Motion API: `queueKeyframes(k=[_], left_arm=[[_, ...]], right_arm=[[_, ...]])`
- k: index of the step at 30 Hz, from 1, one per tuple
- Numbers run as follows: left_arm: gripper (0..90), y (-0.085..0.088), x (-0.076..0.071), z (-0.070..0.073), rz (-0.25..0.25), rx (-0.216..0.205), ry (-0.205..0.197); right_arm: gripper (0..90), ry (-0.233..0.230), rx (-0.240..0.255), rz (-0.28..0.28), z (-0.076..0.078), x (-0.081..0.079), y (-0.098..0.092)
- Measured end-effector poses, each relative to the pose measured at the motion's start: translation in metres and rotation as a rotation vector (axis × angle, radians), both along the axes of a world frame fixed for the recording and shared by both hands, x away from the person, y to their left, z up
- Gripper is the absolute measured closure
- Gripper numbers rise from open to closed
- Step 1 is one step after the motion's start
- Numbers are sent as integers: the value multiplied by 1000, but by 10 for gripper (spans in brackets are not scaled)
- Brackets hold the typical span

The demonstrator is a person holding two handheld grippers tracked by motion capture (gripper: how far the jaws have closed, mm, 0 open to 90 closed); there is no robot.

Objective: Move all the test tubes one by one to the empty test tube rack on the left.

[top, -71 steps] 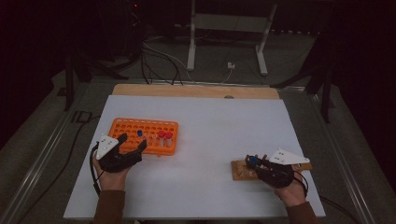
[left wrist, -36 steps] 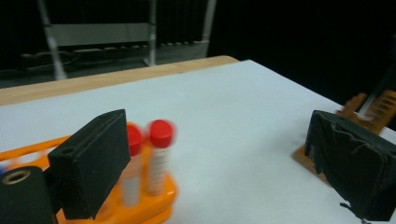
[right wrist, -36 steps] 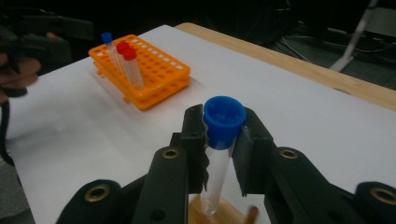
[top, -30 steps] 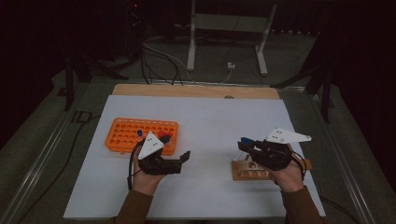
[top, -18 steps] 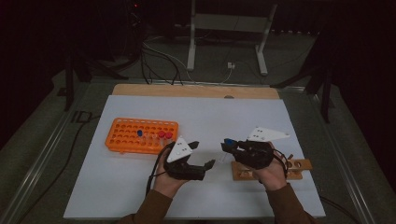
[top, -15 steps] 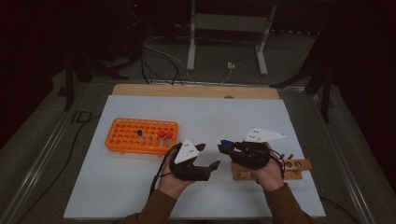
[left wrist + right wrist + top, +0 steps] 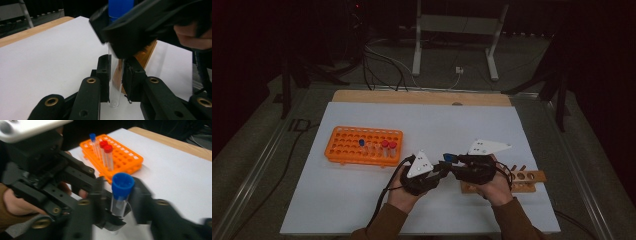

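L gripper [image 7: 115,82] jaws just closed, now pinching blue-cap tube [image 7: 115,75]; R gripper [image 7: 118,202] jaws just opening around it, so handover to orange rack [image 7: 363,146] looks nearly done.

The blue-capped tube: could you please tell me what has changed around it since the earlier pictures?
Both hands came together mid-table. The left tongs left the orange rack, swung right and have just closed on the blue-capped tube. The right tongs, which carried it over from the wooden rack, have just been opening, the tube between them. Both racks and the three racked tubes stayed put.
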State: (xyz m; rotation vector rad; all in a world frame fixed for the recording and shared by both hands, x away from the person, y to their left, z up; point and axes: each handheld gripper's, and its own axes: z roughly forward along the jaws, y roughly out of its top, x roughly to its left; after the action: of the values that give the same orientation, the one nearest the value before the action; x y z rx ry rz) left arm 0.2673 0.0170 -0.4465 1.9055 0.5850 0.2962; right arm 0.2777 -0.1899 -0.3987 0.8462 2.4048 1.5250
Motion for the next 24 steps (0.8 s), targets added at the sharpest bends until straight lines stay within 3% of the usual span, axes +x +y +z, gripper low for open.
queueKeyframes(k=[4,10,18,24], left_arm=[[773,5,2,-1,26,1,0],[773,21,4,0,76,-7,-3],[773,52,5,4,149,-25,-16],[773,81,5,7,218,-43,-30]], right_arm=[[349,-12,12,-13,0,-1,-4],[150,-21,-4,-83,-5,0,-16],[30,-21,-57,-188,-19,2,-34],[1,-15,-44,-254,-27,0,-53]])
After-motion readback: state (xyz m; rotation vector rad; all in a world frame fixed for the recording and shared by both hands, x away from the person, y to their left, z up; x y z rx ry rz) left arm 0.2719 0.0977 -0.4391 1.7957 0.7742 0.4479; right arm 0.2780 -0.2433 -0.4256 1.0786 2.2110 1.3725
